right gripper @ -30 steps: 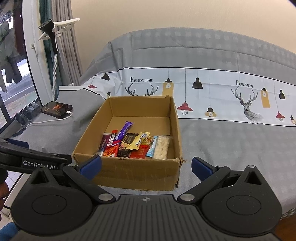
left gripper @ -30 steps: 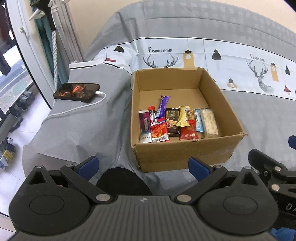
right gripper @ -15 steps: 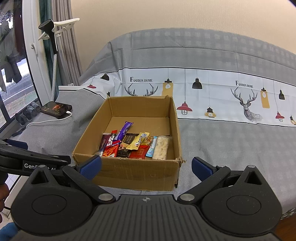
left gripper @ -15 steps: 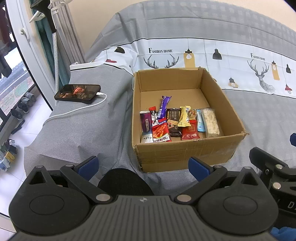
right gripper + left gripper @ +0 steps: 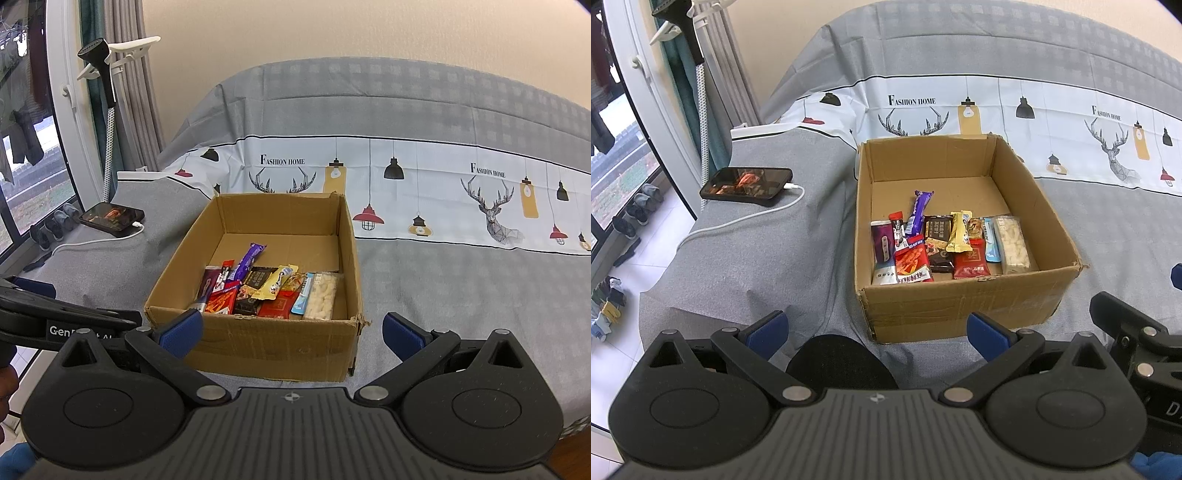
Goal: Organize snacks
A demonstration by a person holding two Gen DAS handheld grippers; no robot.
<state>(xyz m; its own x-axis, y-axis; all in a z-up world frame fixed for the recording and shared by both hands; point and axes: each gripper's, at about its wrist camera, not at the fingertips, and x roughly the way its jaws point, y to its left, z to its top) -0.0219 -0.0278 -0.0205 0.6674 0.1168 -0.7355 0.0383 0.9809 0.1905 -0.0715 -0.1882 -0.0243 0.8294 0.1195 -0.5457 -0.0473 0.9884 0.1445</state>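
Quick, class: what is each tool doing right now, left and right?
Left tool: open, holding nothing, short of the cardboard box.
Right tool: open, holding nothing, also short of the box.

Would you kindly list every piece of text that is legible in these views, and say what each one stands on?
"FASHION HOME": printed twice on the white band of the grey bedsheet.
"Gen": start of a partly hidden label on the black left gripper.
"D": cut-off letter on the black right gripper.
Colourful snack wrappers in the brown cardboard box: print too small to read.

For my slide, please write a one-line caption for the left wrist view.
Open left gripper facing a cardboard box of snacks on a grey bed, phone charging nearby.
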